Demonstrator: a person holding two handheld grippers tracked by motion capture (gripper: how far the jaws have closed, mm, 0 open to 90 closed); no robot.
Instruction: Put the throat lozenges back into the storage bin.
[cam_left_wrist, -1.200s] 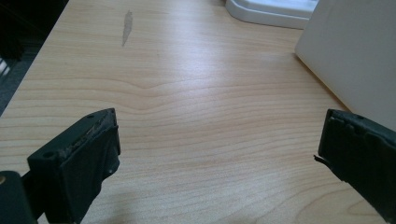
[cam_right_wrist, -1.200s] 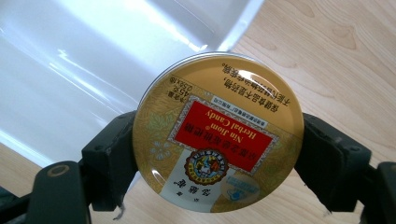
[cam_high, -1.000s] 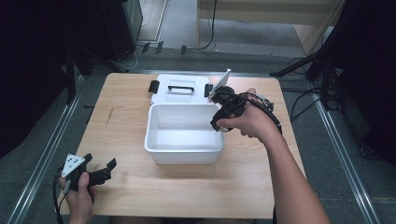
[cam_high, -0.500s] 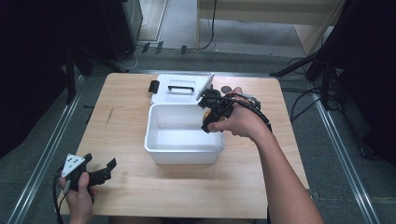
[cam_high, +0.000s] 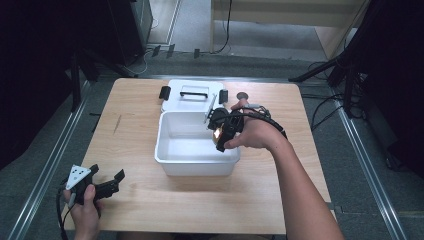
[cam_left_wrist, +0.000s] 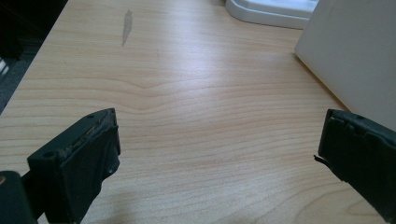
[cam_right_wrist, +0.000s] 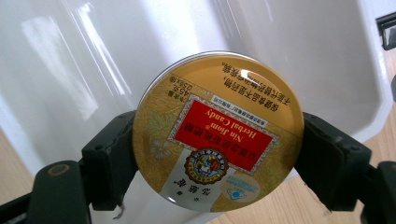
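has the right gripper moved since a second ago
Yes. The right gripper, holding the candy tin, has shifted left from beside the lid to over the white box.

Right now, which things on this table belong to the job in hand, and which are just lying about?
In the job:
- round gold candy tin with a red label, clamped in the right gripper
- open white plastic bin, below the tin

Lying about:
- white lid with a black handle, behind the bin
- left gripper, open, at the wooden table's near corner

Candy tin: gold, red label, white text. Bin, lid: white. Table: light wood grain.
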